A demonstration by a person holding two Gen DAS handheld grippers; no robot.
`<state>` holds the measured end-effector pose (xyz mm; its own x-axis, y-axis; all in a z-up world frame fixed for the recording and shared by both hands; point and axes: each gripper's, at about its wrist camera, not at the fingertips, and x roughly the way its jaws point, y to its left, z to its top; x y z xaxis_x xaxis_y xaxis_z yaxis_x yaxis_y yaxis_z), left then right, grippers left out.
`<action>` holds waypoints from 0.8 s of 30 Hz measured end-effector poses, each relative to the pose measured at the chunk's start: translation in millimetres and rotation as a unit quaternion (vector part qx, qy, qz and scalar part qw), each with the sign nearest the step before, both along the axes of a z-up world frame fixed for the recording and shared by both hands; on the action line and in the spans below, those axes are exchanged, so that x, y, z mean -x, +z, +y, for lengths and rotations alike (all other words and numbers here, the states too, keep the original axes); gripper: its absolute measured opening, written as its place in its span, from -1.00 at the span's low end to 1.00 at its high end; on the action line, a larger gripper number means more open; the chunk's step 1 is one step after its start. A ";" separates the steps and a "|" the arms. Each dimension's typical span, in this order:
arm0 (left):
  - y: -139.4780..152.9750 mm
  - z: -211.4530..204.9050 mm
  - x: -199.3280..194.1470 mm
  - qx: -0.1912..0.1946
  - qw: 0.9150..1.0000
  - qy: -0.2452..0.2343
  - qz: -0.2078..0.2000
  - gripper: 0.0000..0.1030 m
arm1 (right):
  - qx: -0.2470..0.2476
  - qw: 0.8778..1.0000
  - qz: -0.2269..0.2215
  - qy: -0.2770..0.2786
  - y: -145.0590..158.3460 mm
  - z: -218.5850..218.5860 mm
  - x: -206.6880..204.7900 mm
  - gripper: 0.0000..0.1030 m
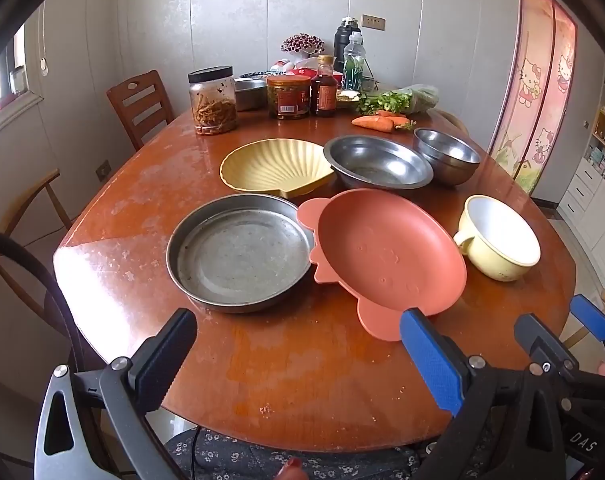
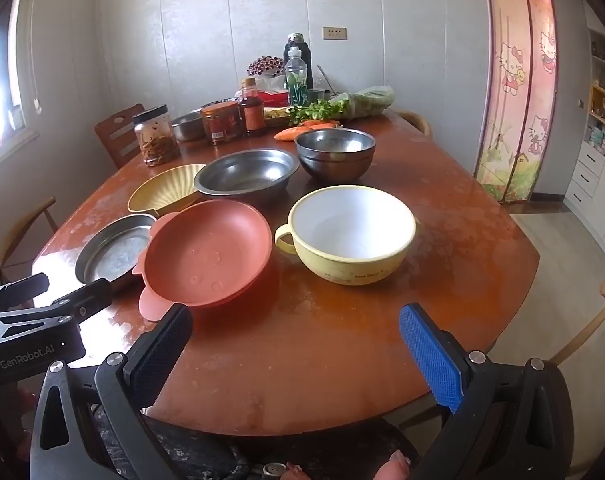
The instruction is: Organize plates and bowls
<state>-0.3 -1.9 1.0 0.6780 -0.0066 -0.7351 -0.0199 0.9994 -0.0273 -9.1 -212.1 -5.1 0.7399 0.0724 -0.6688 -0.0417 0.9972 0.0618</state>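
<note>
Left gripper (image 1: pixel 298 340): jaws spread wide, holding nothing. Ahead between them, round metal pan (image 1: pixel 240 254); pink plate (image 1: pixel 386 260) just beyond right jaw, touching pan.

Right gripper (image 2: pixel 296 338): jaws wide apart, empty. Yellow handled bowl (image 2: pixel 350 236) ahead between jaws; pink plate (image 2: pixel 208 254) just past left jaw. Steel bowls (image 2: pixel 334 154) farther off.

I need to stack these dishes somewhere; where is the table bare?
Bare wood lies along the near edge, before the round metal pan and pink animal-shaped plate, and right of the yellow handled bowl. The far end is crowded with jars, bottles and vegetables.
</note>
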 end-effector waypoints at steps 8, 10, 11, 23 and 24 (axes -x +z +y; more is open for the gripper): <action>-1.2 3.5 2.4 0.005 1.000 0.001 -0.004 0.99 | -0.001 1.000 -0.004 -0.002 1.2 -1.7 2.5 1.00; -0.6 3.0 2.9 0.004 1.000 0.001 -0.004 0.99 | -0.001 1.000 -0.006 -0.003 1.8 -1.9 4.5 1.00; -0.7 3.2 2.9 0.004 1.000 0.001 -0.004 0.99 | -0.001 1.000 -0.006 -0.002 1.4 -1.8 4.3 1.00; 0.5 2.2 4.4 0.005 1.000 0.001 -0.008 0.99 | -0.007 1.000 -0.007 -0.001 4.0 -3.1 6.1 1.00; 0.8 1.8 4.4 0.005 1.000 0.000 -0.008 0.99 | -0.009 1.000 -0.007 -0.001 4.0 -3.4 6.1 1.00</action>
